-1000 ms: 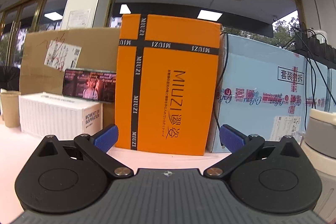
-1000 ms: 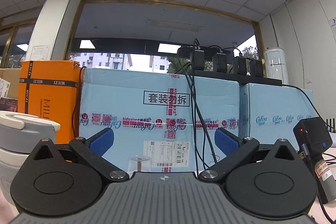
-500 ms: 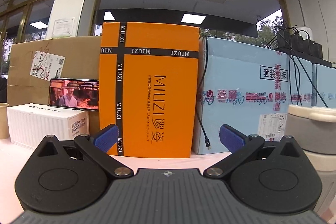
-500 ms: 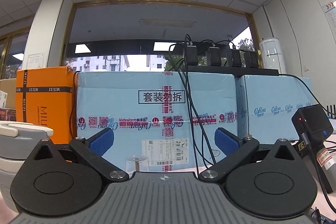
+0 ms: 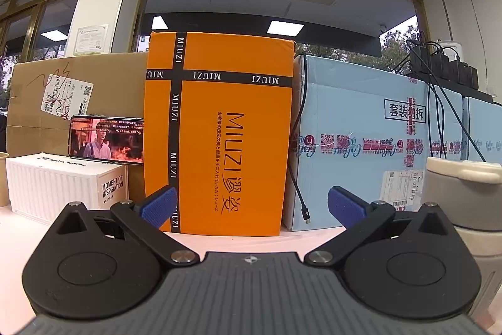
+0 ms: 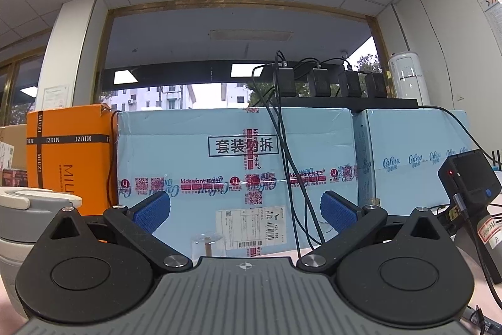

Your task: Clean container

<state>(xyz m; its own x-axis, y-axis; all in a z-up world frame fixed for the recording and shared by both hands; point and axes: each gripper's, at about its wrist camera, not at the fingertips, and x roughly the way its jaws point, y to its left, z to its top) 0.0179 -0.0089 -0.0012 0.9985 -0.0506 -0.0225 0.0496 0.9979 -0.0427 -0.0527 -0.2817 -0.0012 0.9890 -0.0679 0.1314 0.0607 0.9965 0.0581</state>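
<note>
A grey container with a cream lid stands on the pale table. It shows at the right edge of the left wrist view (image 5: 464,197) and at the left edge of the right wrist view (image 6: 18,218). My left gripper (image 5: 251,206) is open and empty, with the container just right of its right finger. My right gripper (image 6: 244,209) is open and empty, with the container to the left of its left finger. A small clear glass (image 6: 208,244) stands low between the right gripper's fingers, farther off.
An orange MIUZI box (image 5: 219,131), light blue cartons (image 6: 235,171) and a brown carton (image 5: 78,102) line the back. A phone (image 5: 106,140) leans on a white box (image 5: 62,187). Chargers with hanging cables (image 6: 313,83) sit on the cartons. A black device (image 6: 470,187) stands right.
The left wrist view has shifted, so the orange box sits more to the centre and the container stays at the right edge. The right wrist view has tilted up a little. Both grippers stay open.
</note>
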